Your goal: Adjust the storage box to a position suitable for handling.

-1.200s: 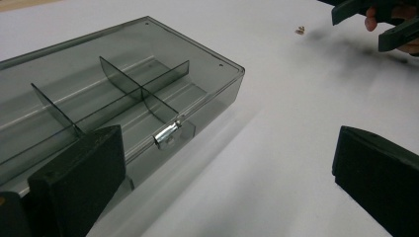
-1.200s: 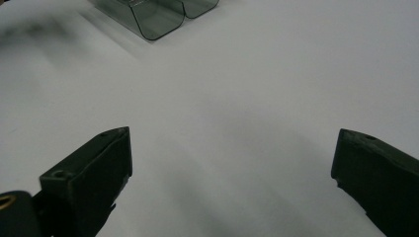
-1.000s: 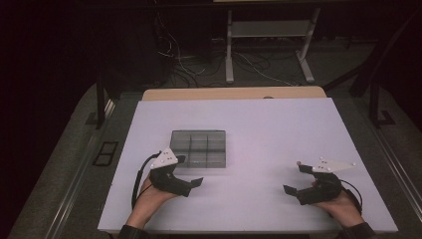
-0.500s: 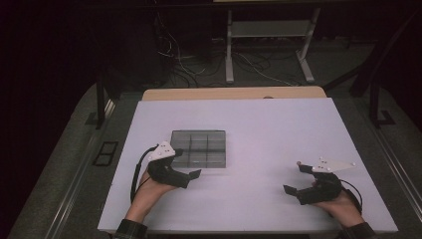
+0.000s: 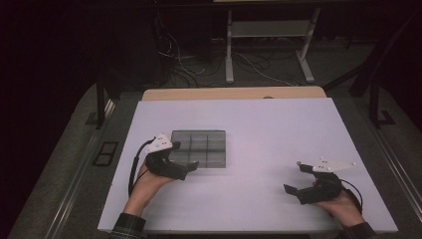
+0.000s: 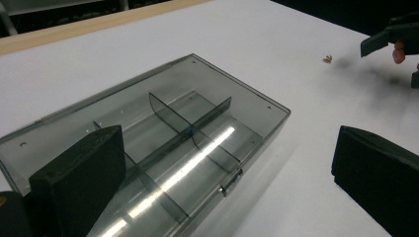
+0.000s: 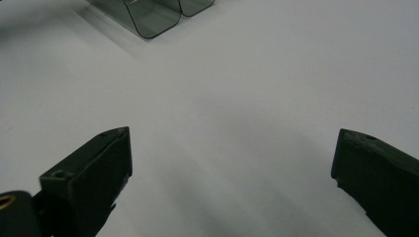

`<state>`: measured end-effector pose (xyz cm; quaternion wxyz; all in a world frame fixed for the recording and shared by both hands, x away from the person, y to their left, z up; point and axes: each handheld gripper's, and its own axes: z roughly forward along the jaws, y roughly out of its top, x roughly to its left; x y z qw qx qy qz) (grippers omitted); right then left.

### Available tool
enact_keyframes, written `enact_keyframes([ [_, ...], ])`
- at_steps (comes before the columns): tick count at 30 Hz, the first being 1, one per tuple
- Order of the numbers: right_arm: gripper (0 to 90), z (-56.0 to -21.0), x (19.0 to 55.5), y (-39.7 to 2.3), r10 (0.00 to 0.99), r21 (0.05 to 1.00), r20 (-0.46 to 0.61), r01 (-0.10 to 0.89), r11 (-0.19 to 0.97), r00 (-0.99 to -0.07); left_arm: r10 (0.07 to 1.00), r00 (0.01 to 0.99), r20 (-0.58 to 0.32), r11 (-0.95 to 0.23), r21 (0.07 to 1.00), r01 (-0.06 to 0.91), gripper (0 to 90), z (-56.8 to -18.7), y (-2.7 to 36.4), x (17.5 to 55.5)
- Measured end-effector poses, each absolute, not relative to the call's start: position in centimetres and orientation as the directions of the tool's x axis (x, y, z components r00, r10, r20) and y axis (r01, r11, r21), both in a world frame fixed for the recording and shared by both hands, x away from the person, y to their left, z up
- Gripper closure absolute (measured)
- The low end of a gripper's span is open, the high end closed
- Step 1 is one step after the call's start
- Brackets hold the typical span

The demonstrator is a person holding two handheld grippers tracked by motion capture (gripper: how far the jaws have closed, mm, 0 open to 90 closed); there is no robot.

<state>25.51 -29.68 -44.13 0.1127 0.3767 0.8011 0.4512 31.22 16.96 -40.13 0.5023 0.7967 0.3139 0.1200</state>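
Fingers [image 6: 79, 182] spread wide over empty compartmented box [image 6: 163, 143].

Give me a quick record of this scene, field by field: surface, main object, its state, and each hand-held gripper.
surface: white table
main object: smoky clear compartment box, left of centre
box state: lid shut, dividers visible, looks empty
left hand-held gripper: open, at the box's near edge
right hand-held gripper: open, over bare table, apart from the box
small item: tiny brownish bit on the table

Glossy smoky clear-plastic box [image 6: 163, 133] on matt white tabletop [image 5: 278, 129]
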Motion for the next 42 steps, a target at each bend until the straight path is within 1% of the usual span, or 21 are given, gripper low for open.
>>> enact_keyframes([
  [15,2.1,-44.2,25.6,-29.8,0.708,0.805,0.161,0.507,0.308,-0.687,0.636,0.763,-0.112,-0.301,0.875,0.379,0.3,-39.4,17.6,33.3],
  [23,2.1,-44.2,25.6,-29.9,0.713,0.804,0.165,0.512,0.303,-0.682,0.65,0.754,-0.095,-0.31,0.873,0.377,3.8,-39.0,18.0,34.6],
  [28,2.1,-44.2,25.7,-29.9,0.712,0.803,0.169,0.514,0.302,-0.682,0.661,0.745,-0.092,-0.296,0.88,0.371,7.8,-38.7,18.3,35.5],
  [32,2.1,-44.2,25.7,-30.0,0.713,0.802,0.174,0.518,0.298,-0.679,0.673,0.736,-0.078,-0.299,0.881,0.366,12.9,-38.6,18.6,36.0],
  [34,2.1,-44.2,25.7,-30.0,0.713,0.802,0.174,0.518,0.298,-0.679,0.685,0.725,-0.068,-0.303,0.879,0.368,13.9,-38.6,18.7,36.3],
  [42,2.1,-44.3,25.7,-29.9,0.709,0.802,0.171,0.515,0.303,-0.684,0.723,0.687,-0.072,-0.278,0.88,0.385,23.9,-39.0,19.9,36.9],
])
